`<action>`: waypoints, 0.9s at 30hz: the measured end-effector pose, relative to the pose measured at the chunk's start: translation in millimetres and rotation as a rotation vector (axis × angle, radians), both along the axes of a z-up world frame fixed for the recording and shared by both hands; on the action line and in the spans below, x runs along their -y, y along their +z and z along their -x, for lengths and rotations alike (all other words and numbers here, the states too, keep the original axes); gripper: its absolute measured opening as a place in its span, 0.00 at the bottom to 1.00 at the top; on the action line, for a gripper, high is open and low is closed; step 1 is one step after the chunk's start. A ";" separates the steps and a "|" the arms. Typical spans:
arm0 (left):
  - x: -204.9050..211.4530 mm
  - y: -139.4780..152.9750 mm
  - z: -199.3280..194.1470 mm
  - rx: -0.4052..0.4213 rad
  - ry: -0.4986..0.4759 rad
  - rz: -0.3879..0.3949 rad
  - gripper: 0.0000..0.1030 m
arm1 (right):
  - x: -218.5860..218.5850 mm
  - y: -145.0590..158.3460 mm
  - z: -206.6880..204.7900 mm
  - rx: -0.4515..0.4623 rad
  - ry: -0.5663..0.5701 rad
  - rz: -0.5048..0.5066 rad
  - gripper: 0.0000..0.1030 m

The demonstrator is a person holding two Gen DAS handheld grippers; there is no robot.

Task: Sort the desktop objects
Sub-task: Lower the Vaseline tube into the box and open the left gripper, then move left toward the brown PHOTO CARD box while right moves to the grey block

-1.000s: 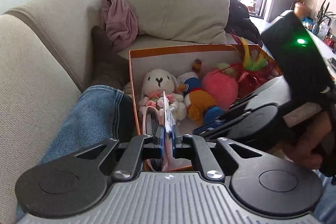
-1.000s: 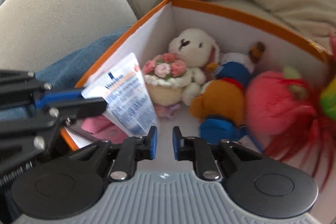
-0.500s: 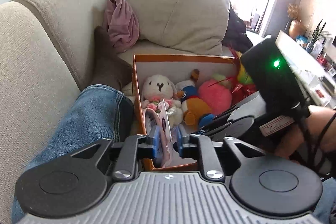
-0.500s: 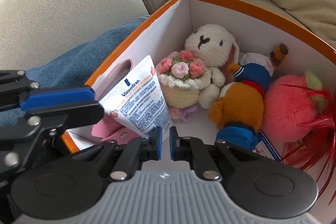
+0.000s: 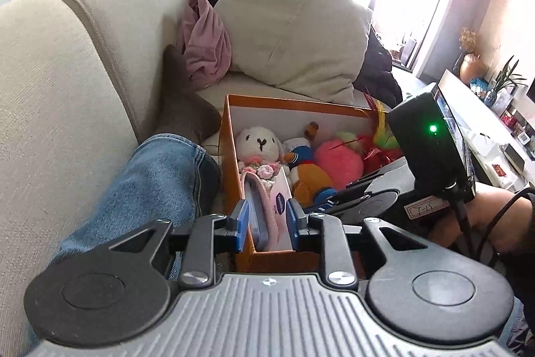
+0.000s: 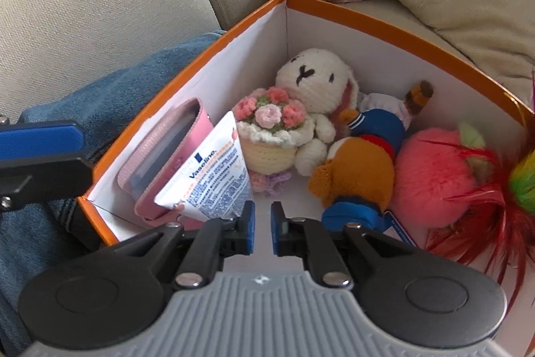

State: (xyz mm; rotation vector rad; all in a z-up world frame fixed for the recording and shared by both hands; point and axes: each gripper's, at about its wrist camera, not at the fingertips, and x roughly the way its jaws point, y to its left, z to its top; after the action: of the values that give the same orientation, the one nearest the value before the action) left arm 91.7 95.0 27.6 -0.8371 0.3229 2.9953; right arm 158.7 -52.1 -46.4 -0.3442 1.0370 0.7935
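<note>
Box (image 6: 384, 22): on the sofa, holding soft toys, a pink case (image 6: 160, 156) and a tube (image 6: 214, 183).
Left tool (image 5: 266, 225): spread, empty, above the box's near edge.
Right tool (image 6: 261, 231): slightly parted, empty, just beside the tube.

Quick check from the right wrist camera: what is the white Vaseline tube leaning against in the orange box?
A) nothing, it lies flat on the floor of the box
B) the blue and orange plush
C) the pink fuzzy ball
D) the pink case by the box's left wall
D: the Vaseline tube stands tilted against the pink case by the left wall of the orange box; both claws are open and hold nothing.
</note>
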 end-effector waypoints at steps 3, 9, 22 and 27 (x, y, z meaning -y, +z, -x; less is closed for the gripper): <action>1.7 0.9 -3.4 0.001 0.026 -0.005 0.29 | 3.5 3.6 3.9 0.028 -0.009 0.003 0.22; 4.9 1.0 -9.5 0.009 0.087 -0.018 0.29 | 8.0 10.9 9.7 0.051 -0.010 -0.006 0.25; -1.4 -8.3 -32.1 0.027 0.132 0.045 0.29 | 19.6 23.0 24.1 0.164 -0.057 -0.075 0.41; -3.2 -12.1 -37.4 0.038 0.143 0.063 0.29 | 39.6 34.3 48.0 0.265 -0.079 -0.113 0.46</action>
State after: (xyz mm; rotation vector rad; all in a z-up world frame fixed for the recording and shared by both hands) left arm 129.2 98.2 15.5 -0.9616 0.3731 3.1101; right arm 110.7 -91.6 -12.2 -0.3008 0.7496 0.7110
